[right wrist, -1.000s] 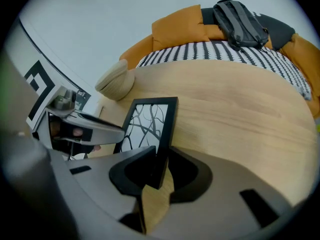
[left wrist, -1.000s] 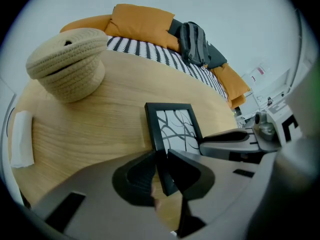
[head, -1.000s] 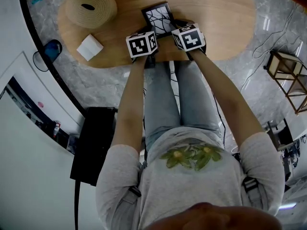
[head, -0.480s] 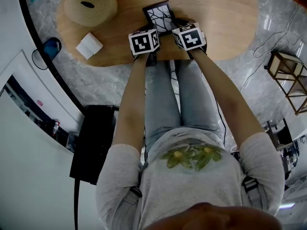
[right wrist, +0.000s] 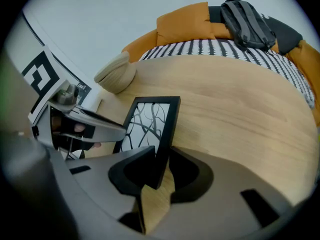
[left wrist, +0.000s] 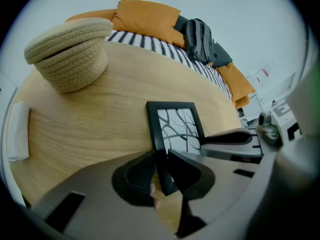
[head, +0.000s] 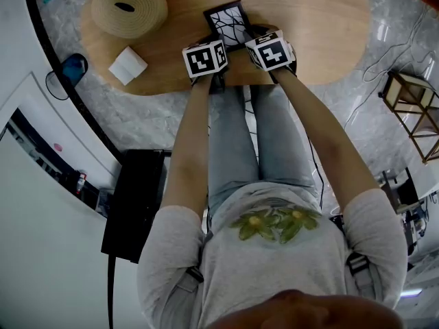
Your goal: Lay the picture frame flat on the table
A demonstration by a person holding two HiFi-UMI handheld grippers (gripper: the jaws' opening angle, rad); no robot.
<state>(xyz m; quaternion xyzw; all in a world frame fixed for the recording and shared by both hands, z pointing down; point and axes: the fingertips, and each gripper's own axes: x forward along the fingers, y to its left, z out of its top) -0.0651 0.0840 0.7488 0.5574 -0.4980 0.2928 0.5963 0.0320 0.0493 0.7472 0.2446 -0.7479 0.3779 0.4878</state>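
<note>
A black picture frame point(head: 226, 20) with a branch print lies flat on the round wooden table point(head: 322, 19), near its front edge. My left gripper point(left wrist: 161, 170) is over the frame's near left corner, and its pads press the left border of the frame point(left wrist: 177, 129). My right gripper point(right wrist: 161, 173) straddles the right border of the frame point(right wrist: 147, 124). Its jaws have just been opening, and a strip of wood shows between the border and the right pad. In the head view both marker cubes hide the jaws of the left gripper point(head: 217, 46) and the right gripper point(head: 252, 38).
A woven rope basket point(head: 129, 7) stands at the table's far left, with a folded white cloth point(head: 128, 66) nearer the front edge. A sofa with orange cushions and a dark backpack point(left wrist: 200, 39) lies beyond the table. A wire-frame side table point(head: 411, 108) stands on the floor at the right.
The left gripper has edged slightly farther over the table. The frame lies in the same place and the right gripper has kept still.
</note>
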